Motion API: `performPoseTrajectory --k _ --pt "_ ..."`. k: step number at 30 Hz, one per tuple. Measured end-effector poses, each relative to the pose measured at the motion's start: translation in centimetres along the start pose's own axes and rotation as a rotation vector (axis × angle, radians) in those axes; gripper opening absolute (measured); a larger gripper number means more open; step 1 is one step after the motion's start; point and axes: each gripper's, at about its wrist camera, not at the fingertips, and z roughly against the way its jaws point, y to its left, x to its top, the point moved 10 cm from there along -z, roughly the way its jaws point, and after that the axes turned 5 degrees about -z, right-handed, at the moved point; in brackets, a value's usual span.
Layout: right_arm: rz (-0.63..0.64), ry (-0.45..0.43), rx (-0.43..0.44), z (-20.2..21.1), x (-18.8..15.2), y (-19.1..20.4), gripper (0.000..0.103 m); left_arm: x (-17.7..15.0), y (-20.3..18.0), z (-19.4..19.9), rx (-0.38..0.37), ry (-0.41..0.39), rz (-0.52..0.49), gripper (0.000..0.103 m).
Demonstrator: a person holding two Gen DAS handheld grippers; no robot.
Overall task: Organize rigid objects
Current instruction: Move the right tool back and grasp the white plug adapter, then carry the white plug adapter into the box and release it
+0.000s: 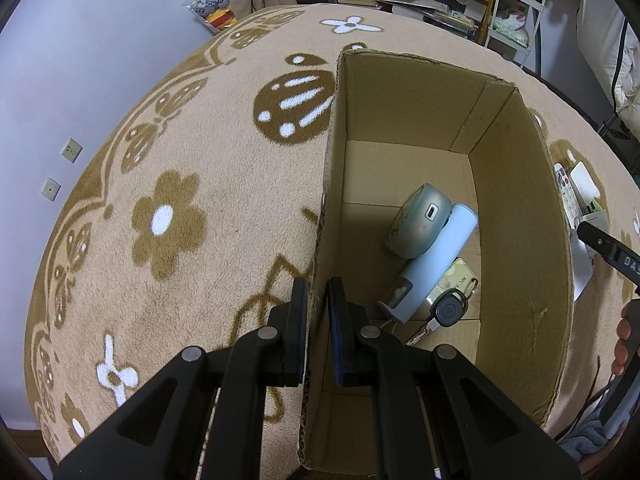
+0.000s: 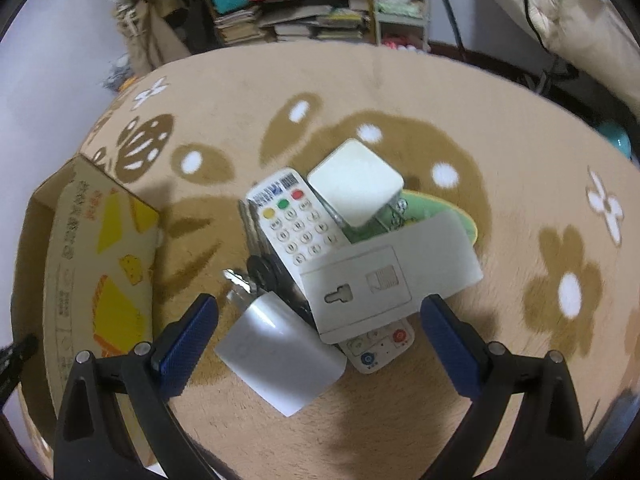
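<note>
Your left gripper (image 1: pixel 318 300): jaws closed on the near wall of the cardboard box (image 1: pixel 520 208), one finger outside, one inside.

Your right gripper (image 2: pixel 320 328): jaws wide apart, holding nothing, poised over a pile just right of the box.

Inside the box, on its floor: a grey-green round gadget (image 1: pixel 418 220), a pale blue tube (image 1: pixel 432 260) touching it, a gold card (image 1: pixel 456 280), a car key (image 1: pixel 450 310).

Outside the box, on the flowered rug (image 2: pixel 400 392): a remote control (image 2: pixel 296 224), a white block (image 2: pixel 356 180), a flat white card box (image 2: pixel 384 276), a white charger (image 2: pixel 276 356), some keys (image 2: pixel 260 272), all heaped together.
</note>
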Motion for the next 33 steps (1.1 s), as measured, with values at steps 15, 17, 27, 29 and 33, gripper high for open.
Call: performPoseTrajectory --k 15,17,27,29,33 --pt "-0.056 0.048 -0.072 -1.9 -2.3 0.5 0.103 -0.1 0.0 0.0 0.004 0.000 -0.004 0.011" --pt "-0.093 0.056 -0.084 -1.9 -2.6 0.3 0.103 0.0 0.0 0.0 0.003 0.001 -0.003 0.011" --pt "-0.040 0.094 -0.115 -2.1 -3.7 1.5 0.091 -0.1 -0.1 -0.1 0.004 0.005 -0.004 0.011" --pt "-0.034 0.095 -0.116 -2.1 -3.8 1.7 0.085 -0.1 0.0 -0.1 0.005 0.005 -0.006 0.011" --pt "0.002 0.099 -0.141 -1.8 -4.0 2.0 0.076 -0.1 0.0 -0.1 0.003 0.005 0.000 0.011"
